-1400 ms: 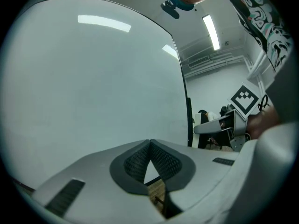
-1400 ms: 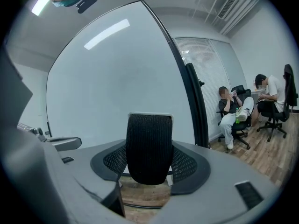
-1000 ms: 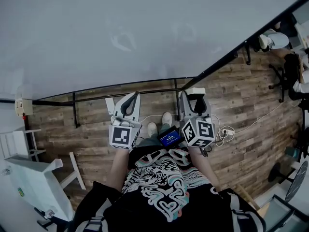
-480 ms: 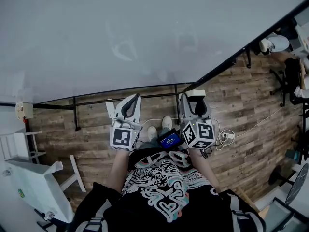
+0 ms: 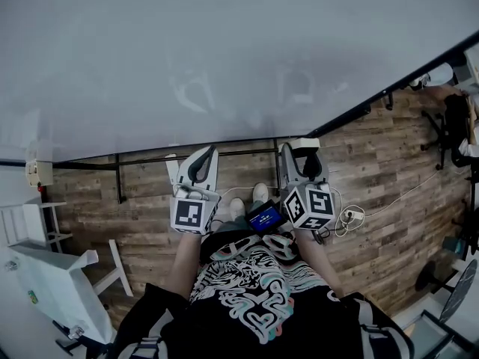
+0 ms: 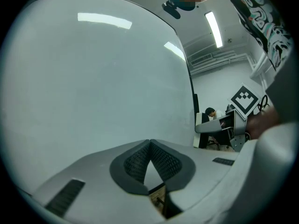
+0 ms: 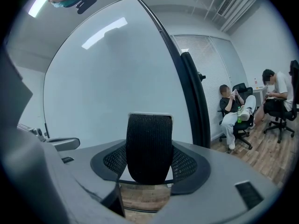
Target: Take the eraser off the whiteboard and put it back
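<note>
The whiteboard [image 5: 224, 51] fills the upper head view and stands just ahead of both grippers. My right gripper [image 5: 301, 155] is shut on the eraser [image 5: 305, 143], a block with a white back. In the right gripper view the eraser's black felt [image 7: 149, 146] stands upright between the right gripper's [image 7: 149, 174] pads, in front of the whiteboard [image 7: 107, 78]. My left gripper [image 5: 203, 159] is beside it at the same height. In the left gripper view the left gripper [image 6: 149, 146] has its tips together and nothing in them, facing the whiteboard [image 6: 93, 78].
The board's black frame [image 5: 224, 154] runs along its lower edge above a wood floor. A white stand [image 5: 52, 275] is at lower left. Cables and a socket strip [image 5: 348, 206] lie at the right. People sit on office chairs [image 7: 238, 113] beyond the board's right edge.
Both grippers have edged a little closer to the whiteboard's lower edge, side by side. The eraser stays in the right gripper, and the left stays shut.
</note>
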A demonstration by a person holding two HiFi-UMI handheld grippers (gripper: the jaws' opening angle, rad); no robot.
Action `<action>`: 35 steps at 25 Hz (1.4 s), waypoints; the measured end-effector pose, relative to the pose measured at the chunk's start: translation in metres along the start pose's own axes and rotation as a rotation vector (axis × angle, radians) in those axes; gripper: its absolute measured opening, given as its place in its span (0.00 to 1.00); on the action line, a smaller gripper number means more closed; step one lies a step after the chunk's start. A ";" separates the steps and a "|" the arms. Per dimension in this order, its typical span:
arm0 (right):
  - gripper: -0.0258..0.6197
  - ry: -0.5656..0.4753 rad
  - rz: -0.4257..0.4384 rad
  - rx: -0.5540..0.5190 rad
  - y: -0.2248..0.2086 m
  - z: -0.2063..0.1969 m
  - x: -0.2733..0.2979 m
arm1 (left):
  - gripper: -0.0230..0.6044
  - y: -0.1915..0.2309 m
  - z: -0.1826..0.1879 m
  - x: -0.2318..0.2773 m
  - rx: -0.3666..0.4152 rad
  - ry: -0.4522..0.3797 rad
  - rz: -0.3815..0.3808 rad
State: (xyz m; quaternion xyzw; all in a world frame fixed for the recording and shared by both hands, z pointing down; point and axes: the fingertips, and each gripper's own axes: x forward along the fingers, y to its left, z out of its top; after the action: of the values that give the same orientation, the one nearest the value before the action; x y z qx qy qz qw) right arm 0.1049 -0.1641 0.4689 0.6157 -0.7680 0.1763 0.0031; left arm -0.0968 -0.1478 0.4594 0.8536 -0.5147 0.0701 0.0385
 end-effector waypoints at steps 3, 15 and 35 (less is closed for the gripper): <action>0.45 -0.001 0.004 -0.001 -0.002 0.003 0.007 | 0.08 0.002 0.001 0.004 -0.003 0.008 0.009; 0.45 0.000 0.036 -0.021 -0.007 0.016 0.025 | 0.08 0.005 0.004 0.015 -0.005 -0.002 0.046; 0.45 -0.006 0.056 -0.018 -0.006 0.015 0.034 | 0.08 0.007 0.007 0.020 -0.004 -0.002 0.049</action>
State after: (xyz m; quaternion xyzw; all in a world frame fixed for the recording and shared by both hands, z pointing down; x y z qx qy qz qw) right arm 0.1052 -0.2014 0.4638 0.5946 -0.7863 0.1678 0.0015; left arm -0.0934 -0.1700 0.4561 0.8407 -0.5357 0.0691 0.0378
